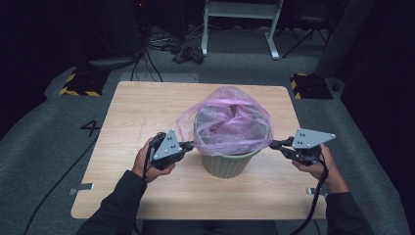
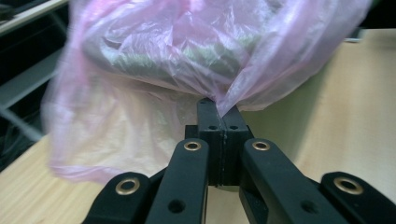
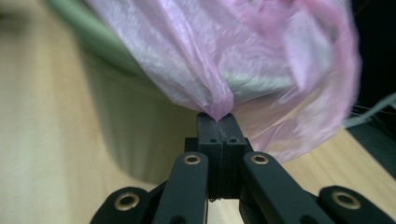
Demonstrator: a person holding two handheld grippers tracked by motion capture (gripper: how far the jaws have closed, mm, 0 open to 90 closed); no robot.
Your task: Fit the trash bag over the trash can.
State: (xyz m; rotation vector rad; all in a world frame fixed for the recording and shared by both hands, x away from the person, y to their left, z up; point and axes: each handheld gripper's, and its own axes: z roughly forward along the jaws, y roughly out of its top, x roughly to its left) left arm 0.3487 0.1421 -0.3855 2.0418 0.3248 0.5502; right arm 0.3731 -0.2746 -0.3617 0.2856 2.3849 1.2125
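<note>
The thin, soft, slippery pink bin liner (image 1: 230, 125) draped over the green waste bin (image 1: 230, 164) at table centre is pinched by the closed left gripper (image 2: 223, 109) and right gripper (image 3: 217, 119) at opposite rim edges; pull gently, as film tears.

One camera is looking down over the table (image 1: 147, 196) from the person's side, while both gripper cameras are sitting close against the pink bag (image 2: 177, 51).

A translucent pink bag (image 1: 229, 122) lines a pale green bin (image 1: 228, 164) at frame centre. The desk (image 1: 142, 105) is light wood grain. Yellow-and-black striped blocks (image 1: 80, 84) sit at upper left and upper right on grey floor (image 1: 34, 142). Both grippers' jaws are black with brass rivets.
</note>
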